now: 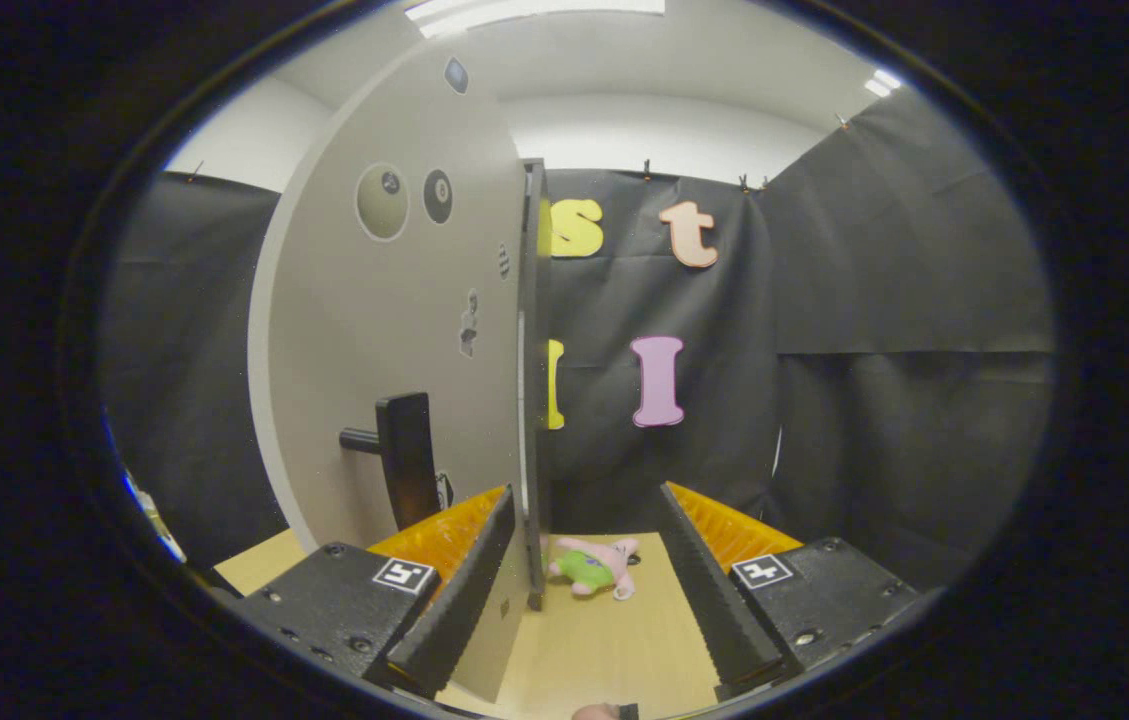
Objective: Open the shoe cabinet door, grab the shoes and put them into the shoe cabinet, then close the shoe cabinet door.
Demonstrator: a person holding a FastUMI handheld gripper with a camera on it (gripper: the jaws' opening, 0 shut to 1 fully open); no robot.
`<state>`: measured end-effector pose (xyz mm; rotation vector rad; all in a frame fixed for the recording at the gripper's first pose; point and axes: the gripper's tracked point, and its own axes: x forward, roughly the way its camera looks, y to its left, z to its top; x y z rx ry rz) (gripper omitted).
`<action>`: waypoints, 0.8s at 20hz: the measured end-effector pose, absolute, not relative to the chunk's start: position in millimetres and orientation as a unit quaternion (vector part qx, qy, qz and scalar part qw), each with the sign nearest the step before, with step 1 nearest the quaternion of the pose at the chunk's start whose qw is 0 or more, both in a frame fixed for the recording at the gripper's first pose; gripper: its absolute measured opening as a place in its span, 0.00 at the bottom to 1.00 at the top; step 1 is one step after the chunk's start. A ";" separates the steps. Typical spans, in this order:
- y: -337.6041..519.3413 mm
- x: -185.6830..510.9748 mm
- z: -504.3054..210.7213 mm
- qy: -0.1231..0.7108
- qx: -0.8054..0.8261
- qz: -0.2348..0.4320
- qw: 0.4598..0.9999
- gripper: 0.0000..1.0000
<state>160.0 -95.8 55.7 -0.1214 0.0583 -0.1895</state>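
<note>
The shoe cabinet door (384, 340) is a tall pale panel with round stickers, swung out so that I see its face and its dark free edge (532, 400). A black handle (404, 455) sticks out of the face, low down, just beyond the left finger. My gripper (586, 495) is open and holds nothing. The door's free edge stands between the fingers, close against the left finger (464, 570) and well apart from the right finger (714, 580). The cabinet's inside is hidden behind the door.
A pink and green plush toy (596, 568) lies on the light wooden tabletop (604, 640) just ahead, between the fingers and right of the door's edge. Black cloth walls close the booth behind and to the right.
</note>
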 end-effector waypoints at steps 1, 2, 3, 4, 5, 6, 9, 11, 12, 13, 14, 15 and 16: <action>-87.6 161.5 54.4 0.029 -0.060 -0.090 0.994 0.93; -80.3 162.0 53.0 0.028 -0.059 -0.088 0.994 0.93; -72.8 163.6 53.3 0.026 -0.062 -0.086 0.994 0.93; -65.7 163.6 52.4 0.025 -0.065 -0.087 0.994 0.93; -60.3 165.3 52.3 0.023 -0.064 -0.090 0.994 0.93; -55.0 166.4 51.1 0.023 -0.063 -0.092 0.993 0.93; -34.5 174.8 48.8 0.024 -0.062 -0.085 0.994 0.94; -20.2 179.5 47.4 0.021 -0.060 -0.077 0.995 0.93; -12.4 182.2 46.2 0.018 -0.060 -0.074 0.995 0.94; -5.7 184.4 45.1 0.017 -0.059 -0.074 0.995 0.94; -0.1 186.1 43.5 0.016 -0.057 -0.077 0.995 0.94; 5.4 189.3 42.7 0.015 -0.057 -0.080 0.995 0.94; 12.4 193.4 43.0 0.012 -0.059 -0.082 0.995 0.94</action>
